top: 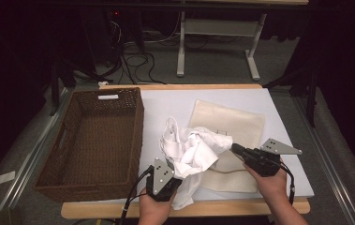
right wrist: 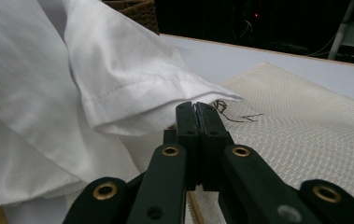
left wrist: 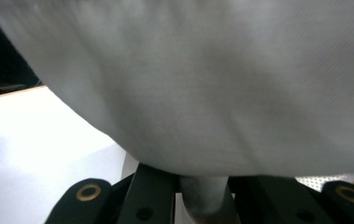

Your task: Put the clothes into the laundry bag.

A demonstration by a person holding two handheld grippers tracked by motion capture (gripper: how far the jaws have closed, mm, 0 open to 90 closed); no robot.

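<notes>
At the near edge of the table (top: 278, 101), the left gripper (top: 169, 169) is held in the person's left hand (top: 154, 208), and its jaws are clenched on a fold of the white cloth (top: 195, 152); in the left gripper view a strip of that cloth (left wrist: 205, 198) is seen pinched between the two black jaws, while the rest of the fabric hangs above them and hides most of what lies beyond. A corner of the cloth is draped over the near edge of the table just beside this gripper. To the right, the right gripper (top: 235, 148) is held in the right hand (top: 271, 183) and is pointed leftward at the cloth's right side. In the right gripper view its jaws (right wrist: 197, 108) are seen pressed tightly together, their tips set against the hemmed edge of the cloth (right wrist: 118, 88); whether a thin bit of fabric is caught between them cannot be told. The crumpled cloth is bunched between the two grippers, near the middle of the table's front half, and is partly laid over a cream woven mat (top: 240, 124), which is spread flat beneath and behind it. A small dark stitched mark (right wrist: 233, 114) is seen on the mat just beyond the right jaws. Farther left, a brown wicker basket (top: 135, 122) is set along the table's left side, well apart from the cloth. Beyond the far edge of the table, a white stand (top: 182, 47) and dark cables (top: 137, 63) are seen on the floor.
</notes>
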